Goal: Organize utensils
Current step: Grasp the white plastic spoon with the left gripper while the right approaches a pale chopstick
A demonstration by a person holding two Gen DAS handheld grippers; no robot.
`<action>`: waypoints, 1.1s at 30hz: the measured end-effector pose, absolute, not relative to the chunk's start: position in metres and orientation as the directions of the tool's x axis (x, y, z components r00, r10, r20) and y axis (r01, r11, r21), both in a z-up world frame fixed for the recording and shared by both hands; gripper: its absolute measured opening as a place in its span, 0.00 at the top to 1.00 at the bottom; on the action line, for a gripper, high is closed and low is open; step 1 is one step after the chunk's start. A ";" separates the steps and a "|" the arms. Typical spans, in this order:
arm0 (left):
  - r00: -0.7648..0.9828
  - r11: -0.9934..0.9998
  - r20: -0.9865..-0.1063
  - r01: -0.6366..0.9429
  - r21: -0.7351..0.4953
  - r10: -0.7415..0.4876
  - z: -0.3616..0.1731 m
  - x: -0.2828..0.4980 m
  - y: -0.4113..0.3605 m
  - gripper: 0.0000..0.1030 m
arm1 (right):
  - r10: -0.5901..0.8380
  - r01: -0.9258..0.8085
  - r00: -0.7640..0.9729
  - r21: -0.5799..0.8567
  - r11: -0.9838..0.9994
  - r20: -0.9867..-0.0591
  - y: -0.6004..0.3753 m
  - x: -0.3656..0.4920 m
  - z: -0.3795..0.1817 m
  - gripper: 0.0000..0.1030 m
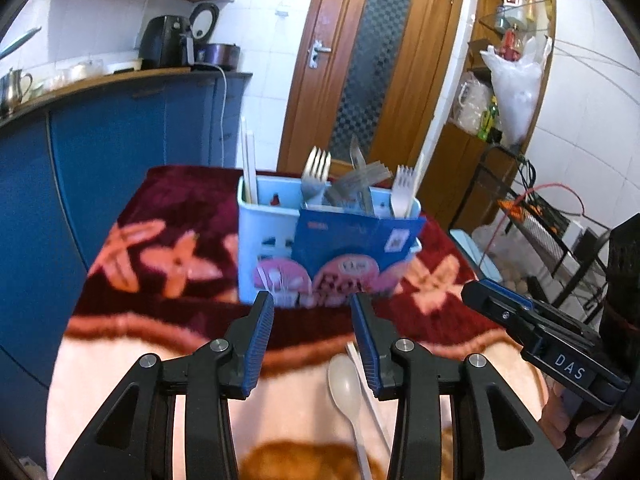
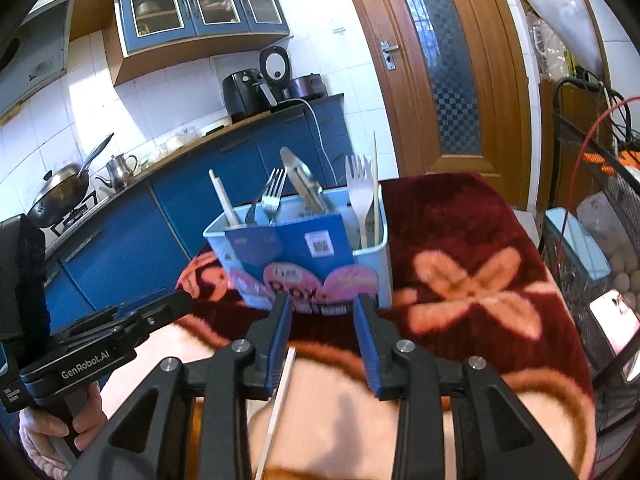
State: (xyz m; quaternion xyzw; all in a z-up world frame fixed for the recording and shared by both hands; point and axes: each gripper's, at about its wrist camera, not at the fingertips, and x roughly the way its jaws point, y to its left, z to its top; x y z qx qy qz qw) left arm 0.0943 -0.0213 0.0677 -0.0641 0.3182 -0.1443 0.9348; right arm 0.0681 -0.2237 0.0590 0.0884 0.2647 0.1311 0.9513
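The white plastic spoon (image 1: 346,384) lies flat on the floral blanket (image 1: 160,248), on the near side of the light-blue utensil caddy (image 1: 256,240), bowl toward the caddy and handle running back toward the camera; a pale chopstick (image 2: 280,396) lies beside it on a similar axis. The left gripper (image 1: 313,312) is nearer, jaws apart and empty, the spoon just under its right finger. The right gripper (image 2: 322,312) is empty, its jaws opening, the chopstick beside its left finger.
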 end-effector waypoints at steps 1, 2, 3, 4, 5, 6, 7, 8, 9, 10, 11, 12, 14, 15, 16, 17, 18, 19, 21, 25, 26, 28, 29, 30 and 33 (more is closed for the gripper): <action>0.749 0.950 -0.584 0.231 -0.211 -0.312 0.066 0.092 -0.023 0.60 | 0.298 -0.202 0.823 0.241 0.949 -0.484 -0.224 0.066 0.057 0.64; 0.743 0.949 -0.591 0.233 -0.211 -0.314 0.063 0.090 -0.024 0.60 | 0.300 -0.202 0.820 0.244 0.949 -0.487 -0.225 0.063 0.055 0.64; 0.738 0.949 -0.597 0.234 -0.211 -0.315 0.061 0.088 -0.025 0.60 | 0.301 -0.200 0.817 0.247 0.948 -0.491 -0.226 0.061 0.053 0.64; 0.732 0.949 -0.605 0.234 -0.211 -0.314 0.059 0.086 -0.027 0.60 | 0.301 -0.197 0.815 0.251 0.948 -0.495 -0.227 0.059 0.050 0.64; 0.726 0.950 -0.613 0.233 -0.210 -0.313 0.056 0.084 -0.028 0.60 | 0.301 -0.195 0.813 0.254 0.947 -0.499 -0.227 0.057 0.048 0.64; 0.720 0.950 -0.619 0.231 -0.209 -0.312 0.053 0.083 -0.029 0.60 | 0.301 -0.192 0.809 0.258 0.947 -0.504 -0.229 0.055 0.046 0.64; 0.714 0.951 -0.628 0.230 -0.208 -0.310 0.050 0.082 -0.030 0.60 | 0.302 -0.190 0.807 0.261 0.947 -0.508 -0.230 0.054 0.043 0.63; 0.706 0.951 -0.637 0.228 -0.207 -0.308 0.047 0.081 -0.032 0.60 | 0.301 -0.187 0.803 0.263 0.947 -0.514 -0.231 0.052 0.041 0.63; 0.701 0.952 -0.644 0.227 -0.207 -0.308 0.045 0.081 -0.032 0.60 | 0.300 -0.183 0.800 0.264 0.947 -0.520 -0.233 0.051 0.038 0.63; 0.692 0.952 -0.653 0.227 -0.207 -0.307 0.042 0.080 -0.034 0.60 | 0.300 -0.181 0.797 0.266 0.947 -0.525 -0.234 0.050 0.035 0.62; 0.685 0.952 -0.661 0.228 -0.206 -0.307 0.039 0.079 -0.036 0.60 | 0.299 -0.179 0.795 0.267 0.947 -0.528 -0.235 0.049 0.034 0.62; 0.679 0.952 -0.667 0.228 -0.205 -0.306 0.038 0.080 -0.037 0.60 | 0.298 -0.176 0.793 0.269 0.947 -0.531 -0.237 0.048 0.032 0.62; 0.665 0.953 -0.683 0.227 -0.201 -0.302 0.032 0.079 -0.040 0.60 | 0.298 -0.171 0.790 0.275 0.946 -0.536 -0.241 0.045 0.029 0.61; 0.660 0.953 -0.689 0.226 -0.200 -0.301 0.030 0.078 -0.042 0.60 | 0.298 -0.168 0.789 0.277 0.946 -0.538 -0.243 0.044 0.027 0.61; 0.655 0.954 -0.694 0.225 -0.198 -0.299 0.028 0.077 -0.043 0.60 | 0.298 -0.166 0.788 0.280 0.946 -0.539 -0.244 0.043 0.026 0.61; 0.647 0.955 -0.703 0.224 -0.194 -0.295 0.025 0.076 -0.045 0.60 | 0.298 -0.164 0.787 0.282 0.945 -0.541 -0.246 0.042 0.025 0.60; 0.641 0.955 -0.709 0.225 -0.192 -0.293 0.024 0.076 -0.046 0.60 | 0.297 -0.161 0.785 0.284 0.945 -0.543 -0.248 0.041 0.023 0.60; 0.633 0.956 -0.717 0.227 -0.188 -0.292 0.021 0.075 -0.048 0.60 | 0.296 -0.157 0.784 0.287 0.945 -0.546 -0.250 0.040 0.022 0.60; 0.616 0.956 -0.732 0.231 -0.183 -0.290 0.016 0.074 -0.050 0.60 | 0.294 -0.152 0.783 0.290 0.945 -0.549 -0.253 0.039 0.019 0.59; 0.590 0.957 -0.758 0.231 -0.173 -0.279 0.008 0.073 -0.055 0.60 | 0.294 -0.143 0.780 0.301 0.943 -0.552 -0.260 0.037 0.015 0.59; 0.584 0.957 -0.763 0.233 -0.171 -0.278 0.007 0.072 -0.056 0.60 | 0.294 -0.141 0.780 0.302 0.943 -0.553 -0.261 0.037 0.014 0.59; 0.573 0.956 -0.770 0.242 -0.167 -0.280 0.004 0.071 -0.058 0.60 | 0.296 -0.138 0.779 0.309 0.941 -0.553 -0.264 0.035 0.012 0.59; 0.568 0.955 -0.774 0.247 -0.165 -0.281 0.002 0.071 -0.060 0.60 | 0.296 -0.137 0.779 0.311 0.941 -0.553 -0.264 0.036 0.012 0.58; 0.563 0.954 -0.777 0.250 -0.165 -0.282 0.001 0.071 -0.060 0.60 | 0.297 -0.134 0.779 0.316 0.939 -0.553 -0.266 0.035 0.011 0.58; 0.547 0.953 -0.788 0.254 -0.166 -0.283 -0.003 0.071 -0.063 0.60 | 0.300 -0.130 0.778 0.325 0.937 -0.552 -0.269 0.034 0.009 0.58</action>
